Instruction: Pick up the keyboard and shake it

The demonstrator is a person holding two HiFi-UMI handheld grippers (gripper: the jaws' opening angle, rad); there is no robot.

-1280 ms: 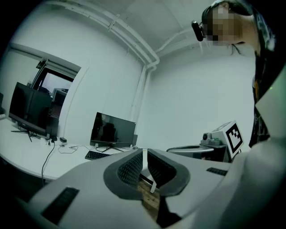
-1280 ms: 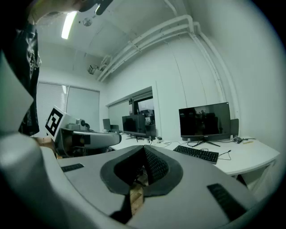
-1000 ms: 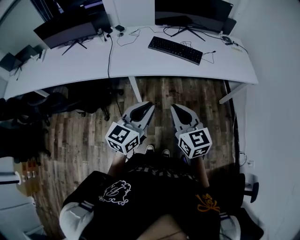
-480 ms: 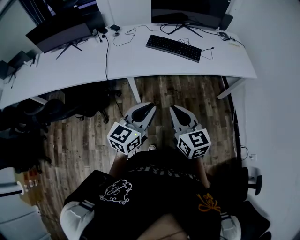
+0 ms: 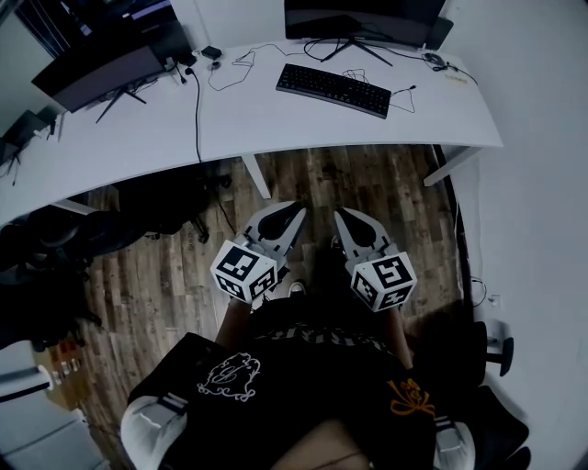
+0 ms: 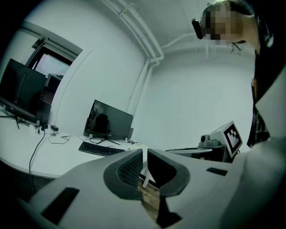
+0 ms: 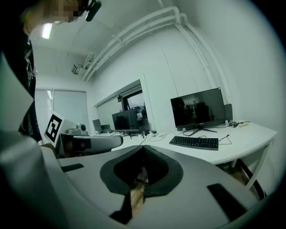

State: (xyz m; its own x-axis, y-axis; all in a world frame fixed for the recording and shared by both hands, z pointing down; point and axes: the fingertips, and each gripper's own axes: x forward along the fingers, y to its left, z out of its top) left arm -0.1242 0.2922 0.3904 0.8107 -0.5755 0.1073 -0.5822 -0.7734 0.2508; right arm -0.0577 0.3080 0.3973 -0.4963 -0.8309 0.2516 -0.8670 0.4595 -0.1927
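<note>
Keyboard (image 5: 334, 90): flat black rectangle lying on the smooth white desk (image 5: 276, 128), before a dark monitor (image 5: 358, 18), well apart from both grippers. Left gripper (image 5: 298, 211): curved grey jaws, ribbed black pads, clenched on nothing. Right gripper (image 5: 340, 214): likewise clenched, empty, above the wood-plank floor (image 5: 386, 184).

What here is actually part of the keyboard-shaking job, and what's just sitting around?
For the job:
- black keyboard on the white desk
- left gripper and right gripper, both shut and empty, over the floor short of the desk

Just lying about:
- monitor behind the keyboard
- monitor at the left
- loose black cable
- small black adapter
</note>
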